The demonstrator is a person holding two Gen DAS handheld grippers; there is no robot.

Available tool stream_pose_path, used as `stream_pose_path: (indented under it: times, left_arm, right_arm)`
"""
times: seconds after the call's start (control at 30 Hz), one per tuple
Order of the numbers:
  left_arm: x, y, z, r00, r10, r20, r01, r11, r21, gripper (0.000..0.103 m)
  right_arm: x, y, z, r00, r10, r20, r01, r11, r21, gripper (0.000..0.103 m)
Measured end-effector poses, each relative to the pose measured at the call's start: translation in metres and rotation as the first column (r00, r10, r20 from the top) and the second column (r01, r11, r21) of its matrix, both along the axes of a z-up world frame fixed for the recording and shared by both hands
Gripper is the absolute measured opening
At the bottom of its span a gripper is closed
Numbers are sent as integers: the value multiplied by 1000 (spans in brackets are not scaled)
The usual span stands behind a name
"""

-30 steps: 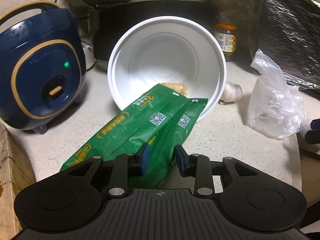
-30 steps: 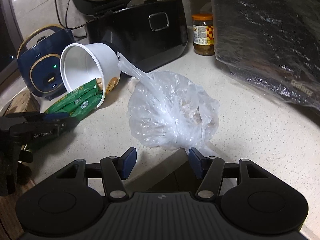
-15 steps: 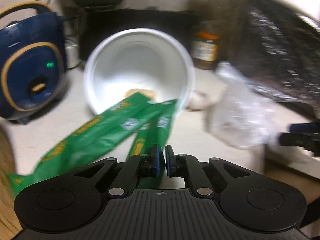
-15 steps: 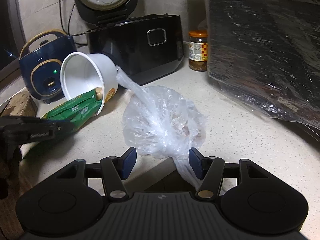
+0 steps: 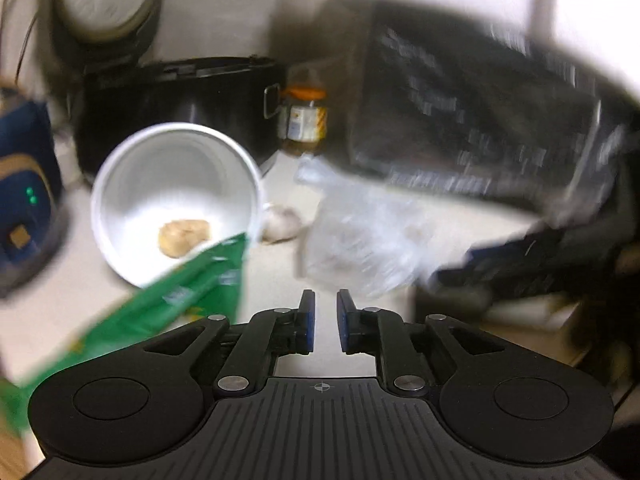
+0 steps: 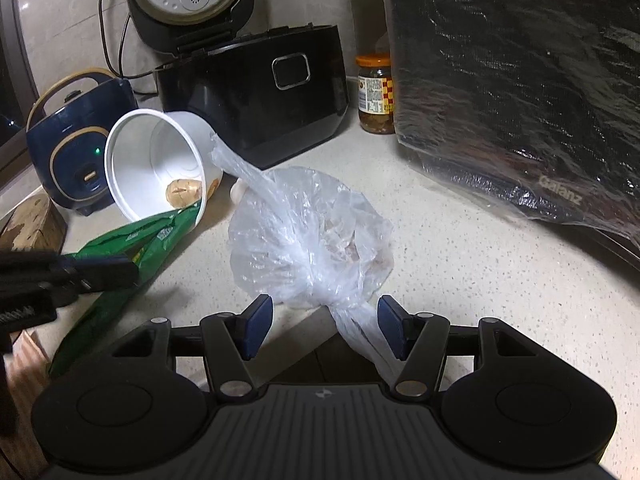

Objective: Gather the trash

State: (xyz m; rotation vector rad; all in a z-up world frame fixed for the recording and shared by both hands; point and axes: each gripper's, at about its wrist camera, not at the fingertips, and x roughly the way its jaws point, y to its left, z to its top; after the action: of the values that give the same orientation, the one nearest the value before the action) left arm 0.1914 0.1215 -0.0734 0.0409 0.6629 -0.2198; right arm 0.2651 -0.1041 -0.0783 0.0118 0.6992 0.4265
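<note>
Left wrist view, blurred. The left gripper [image 5: 325, 320] is seen with its jaws narrow and opening; nothing lies between the pads, only bare counter [image 5: 276, 276]. The green wrapper [image 5: 192, 292] is set off to the left of the fingers, its upper end reaching the rim of the white tub [image 5: 176, 204], which lies on its side. A beige lump [image 5: 184, 238] is held inside the tub. A clear plastic bag [image 5: 360, 240] is placed right of the tub; a garlic bulb [image 5: 282, 224] is between them.

Right wrist view. The right gripper [image 6: 325, 330] is held half open at the near edge of the counter [image 6: 460, 248]. The bag's [image 6: 308, 240] twisted tail hangs over that edge between the fingers, beside the right pad; contact cannot be told. The wrapper [image 6: 132, 248] is stretched from the tub [image 6: 156, 164] toward the near left corner, with the left gripper [image 6: 100, 270] over it. A black cooker [image 6: 256, 96], a blue cooker [image 6: 76, 144] and a jar [image 6: 375, 94] are ranged along the far edge.
</note>
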Motion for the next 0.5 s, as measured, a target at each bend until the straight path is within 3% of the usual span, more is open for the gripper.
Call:
stream_pose_path:
  times: [0.07,0.17,0.3,0.37,0.43,0.5]
  left_arm:
    - [5,10,-1,993,115,-23,-113,992,57,17]
    - [11,47,-2,951,307,-39,-309,948,-70,17]
    - [6,75,6,909,418,1,-415,903,-111,17]
    - [-2,85,10,887,462,-5,-457,874,-168,17]
    - [-7,93,11,866,499,-45,-497,845,-196,17]
    - [-19,97,10,857,513,-45,-510,834,-210,17]
  right_arm:
    - [-1,0,0,1000,4,-5,-4,1000,1,59]
    - [-3,-1,0,1000,13,-1,-13,1000,2,59]
    - [-6,6,3,999,49,18,-49,999,-14,59]
    - [-6,14,7,996,82,21,-82,997,-16,59]
    - [-3,29,13,991,130,3,-130,991,26,59]
    - [3,51,16,983,182,-30,-179,980,89,59]
